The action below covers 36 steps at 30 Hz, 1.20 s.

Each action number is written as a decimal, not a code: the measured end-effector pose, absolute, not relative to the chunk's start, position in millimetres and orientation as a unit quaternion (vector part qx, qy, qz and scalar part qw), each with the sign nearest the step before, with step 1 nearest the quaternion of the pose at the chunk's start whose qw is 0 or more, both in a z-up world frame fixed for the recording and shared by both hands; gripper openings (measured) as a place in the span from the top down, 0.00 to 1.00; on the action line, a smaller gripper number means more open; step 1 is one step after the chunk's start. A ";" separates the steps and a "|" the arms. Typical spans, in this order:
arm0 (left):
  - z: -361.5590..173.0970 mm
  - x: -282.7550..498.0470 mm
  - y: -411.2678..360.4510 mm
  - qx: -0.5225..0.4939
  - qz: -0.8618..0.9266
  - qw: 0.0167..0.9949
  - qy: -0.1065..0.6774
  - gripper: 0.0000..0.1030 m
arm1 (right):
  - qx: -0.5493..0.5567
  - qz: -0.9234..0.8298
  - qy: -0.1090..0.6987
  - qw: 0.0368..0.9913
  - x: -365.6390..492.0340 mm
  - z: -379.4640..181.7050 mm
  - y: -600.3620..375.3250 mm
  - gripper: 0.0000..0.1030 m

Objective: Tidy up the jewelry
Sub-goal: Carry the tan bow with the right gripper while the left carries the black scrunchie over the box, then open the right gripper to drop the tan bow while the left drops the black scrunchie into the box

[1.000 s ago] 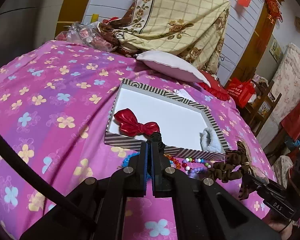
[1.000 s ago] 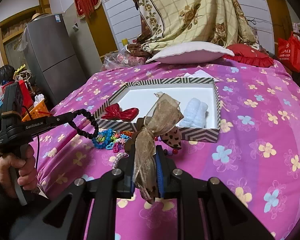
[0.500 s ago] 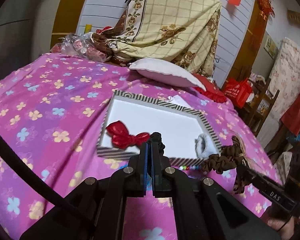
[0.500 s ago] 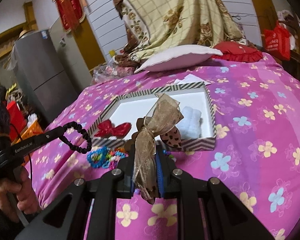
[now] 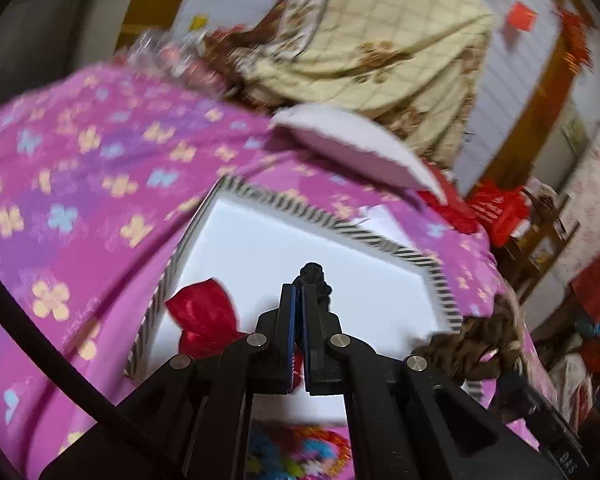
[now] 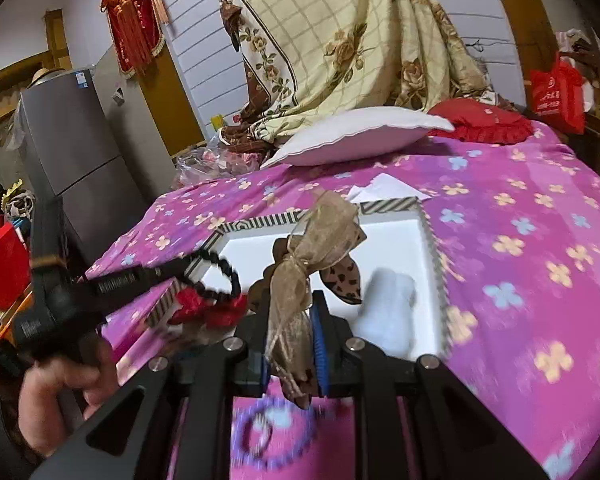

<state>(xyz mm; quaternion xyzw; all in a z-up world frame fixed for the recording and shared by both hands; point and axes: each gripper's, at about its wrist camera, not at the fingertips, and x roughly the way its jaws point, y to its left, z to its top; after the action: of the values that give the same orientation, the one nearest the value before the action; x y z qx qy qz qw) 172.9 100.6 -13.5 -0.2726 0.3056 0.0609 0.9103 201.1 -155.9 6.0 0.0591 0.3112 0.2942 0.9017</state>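
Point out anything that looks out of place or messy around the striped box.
Loose jewelry lies on the bedspread outside the striped box: a purple bead bracelet and a blurred, colourful bead pile at its near edge.

So the box (image 6: pixel 430 240) sits on the bed (image 6: pixel 520 280), roughly mid-bed, with a pillow (image 6: pixel 360 136) behind it toward the head end and a cushion (image 6: pixel 484 124) to the pillow's right. A paper (image 6: pixel 384 190) lies just behind the box's far edge. Inside the box, a bow (image 5: pixel 204 316) lies in the near left corner and a fluffy thing (image 6: pixel 388 312) by the right wall. A bead bracelet (image 6: pixel 272 432) lies on the bed in front of the box.
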 end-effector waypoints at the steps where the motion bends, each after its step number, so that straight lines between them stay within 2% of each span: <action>1: -17.8 176.9 109.9 -0.291 0.064 0.904 0.308 1.00 | 0.064 0.289 0.317 0.901 209.4 4.9 -153.4 0.83; 6: -24.6 200.3 131.8 -0.300 0.093 0.899 0.304 1.00 | 0.094 0.262 0.348 0.895 260.6 -6.4 -145.7 0.83; 11: -49.2 216.2 137.3 -0.308 0.098 0.877 0.355 1.00 | 0.102 0.235 0.391 0.884 302.6 -31.0 -146.3 0.83; 15: -54.5 216.9 136.8 -0.295 0.110 0.876 0.366 1.00 | 0.108 0.206 0.409 0.882 313.9 -43.9 -153.7 0.83; 20: -52.7 215.5 129.4 -0.265 0.123 0.882 0.371 1.00 | 0.099 0.202 0.410 0.884 314.4 -47.6 -154.0 0.73; 25: -49.8 214.5 127.0 -0.259 0.120 0.883 0.374 1.00 | 0.079 0.198 0.391 0.895 303.5 -39.0 -153.6 0.50; 31: -45.8 213.1 126.5 -0.266 0.115 0.881 0.374 1.00 | 0.085 0.187 0.367 0.907 293.9 -25.0 -167.5 0.49; 33: -43.4 211.4 125.0 -0.265 0.110 0.882 0.372 0.95 | 0.076 0.184 0.358 0.912 287.3 -19.6 -170.7 0.49; 35: -40.3 207.2 124.0 -0.264 0.108 0.885 0.368 0.81 | 0.064 0.184 0.350 0.916 278.3 -14.5 -171.1 0.49; 36: -38.9 203.7 124.2 -0.267 0.104 0.885 0.366 0.79 | 0.056 0.186 0.346 0.918 271.3 -10.9 -171.1 0.49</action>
<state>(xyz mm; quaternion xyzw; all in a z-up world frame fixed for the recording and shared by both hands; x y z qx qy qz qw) 203.7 124.2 -38.9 -0.2672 0.3658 0.1044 0.8854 271.3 -171.1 -10.9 0.0559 0.3455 0.1860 0.9181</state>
